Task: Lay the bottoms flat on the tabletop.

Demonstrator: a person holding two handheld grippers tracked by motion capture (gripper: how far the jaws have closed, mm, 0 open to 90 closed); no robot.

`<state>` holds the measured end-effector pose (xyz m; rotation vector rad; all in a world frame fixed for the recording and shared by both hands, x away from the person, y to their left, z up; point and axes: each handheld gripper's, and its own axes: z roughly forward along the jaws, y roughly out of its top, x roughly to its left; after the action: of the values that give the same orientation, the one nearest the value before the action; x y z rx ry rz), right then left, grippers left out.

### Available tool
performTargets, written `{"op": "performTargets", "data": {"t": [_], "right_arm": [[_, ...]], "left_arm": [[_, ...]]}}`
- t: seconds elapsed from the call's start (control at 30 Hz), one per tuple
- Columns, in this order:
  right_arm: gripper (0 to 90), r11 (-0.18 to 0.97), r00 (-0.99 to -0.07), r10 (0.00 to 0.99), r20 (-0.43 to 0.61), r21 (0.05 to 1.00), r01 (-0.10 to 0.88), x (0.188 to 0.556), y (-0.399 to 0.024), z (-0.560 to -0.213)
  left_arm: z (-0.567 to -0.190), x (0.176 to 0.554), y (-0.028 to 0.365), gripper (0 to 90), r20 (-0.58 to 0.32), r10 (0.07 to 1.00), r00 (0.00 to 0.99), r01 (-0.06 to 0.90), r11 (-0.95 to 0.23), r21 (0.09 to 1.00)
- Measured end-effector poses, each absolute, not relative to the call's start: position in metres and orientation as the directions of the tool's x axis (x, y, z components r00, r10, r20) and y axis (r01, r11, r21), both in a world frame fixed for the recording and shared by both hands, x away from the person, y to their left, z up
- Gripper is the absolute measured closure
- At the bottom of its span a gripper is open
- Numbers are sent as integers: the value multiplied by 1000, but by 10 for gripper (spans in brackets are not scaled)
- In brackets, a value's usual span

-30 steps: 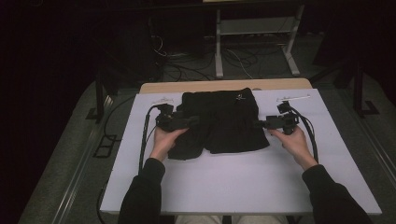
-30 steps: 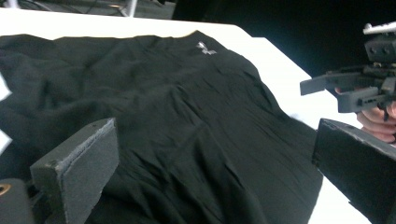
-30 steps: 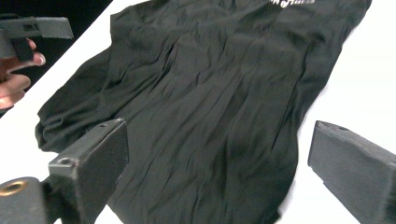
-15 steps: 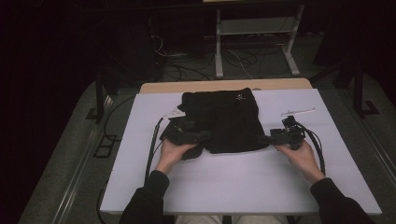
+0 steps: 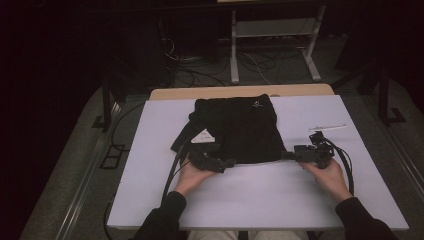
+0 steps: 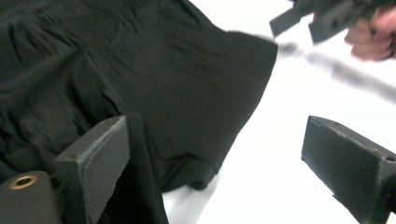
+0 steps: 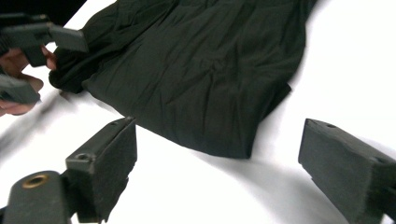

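Note:
A black garment (image 5: 240, 127) lies flat on the white table (image 5: 300, 200), its near hem toward me. My left gripper (image 5: 227, 162) is at the garment's near left corner and is open. In the left gripper view its jaws (image 6: 212, 135) have just been closing: one jaw is over the cloth (image 6: 177, 84), the other over bare table, and the hem corner lies between them unpinched. My right gripper (image 5: 287, 156) is open at the near right corner. Its jaws (image 7: 219, 128) have also just been closing, and the corner of the cloth (image 7: 201, 79) lies just ahead of them.
A thin white strip (image 5: 327, 128) lies on the table right of the garment. A wooden edge (image 5: 240, 92) borders the table's far side. Behind it stand a metal frame (image 5: 272, 35) and floor cables. Black cables trail from both grippers.
Both hands have drawn back toward me along the garment's sides, from mid-height to its near corners. The garment's left part has shifted a little.

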<state>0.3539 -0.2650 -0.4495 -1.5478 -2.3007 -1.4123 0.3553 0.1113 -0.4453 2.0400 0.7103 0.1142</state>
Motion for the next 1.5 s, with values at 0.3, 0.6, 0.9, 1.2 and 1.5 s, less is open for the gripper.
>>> {"op": "performTargets", "data": {"t": [0.3, 0.6, 0.9, 1.2, 1.5], "right_arm": [[339, 92, -483, 729, 484, 631, 770, 354, -266, -453], [762, 121, -472, 755, 455, 611, 782, 363, -253, -461], [872, 120, -540, 682, 494, 652, 749, 366, -249, -439], [872, 61, -561, 656, 504, 706, 705, 396, -247, -411], [873, -91, -443, 711, 546, 696, 712, 452, -251, -418]], "left_arm": [[-454, 347, 92, 339, 0, 460, 888, 296, -572, 765], [-459, 349, 82, 642, 137, 474, 870, 235, -642, 730], [-439, 363, 82, 845, 107, 452, 886, 252, -662, 706], [-401, 408, 103, 852, -36, 523, 851, 363, -538, 761], [-399, 463, 108, 855, -140, 633, 762, 487, -417, 768]]}}
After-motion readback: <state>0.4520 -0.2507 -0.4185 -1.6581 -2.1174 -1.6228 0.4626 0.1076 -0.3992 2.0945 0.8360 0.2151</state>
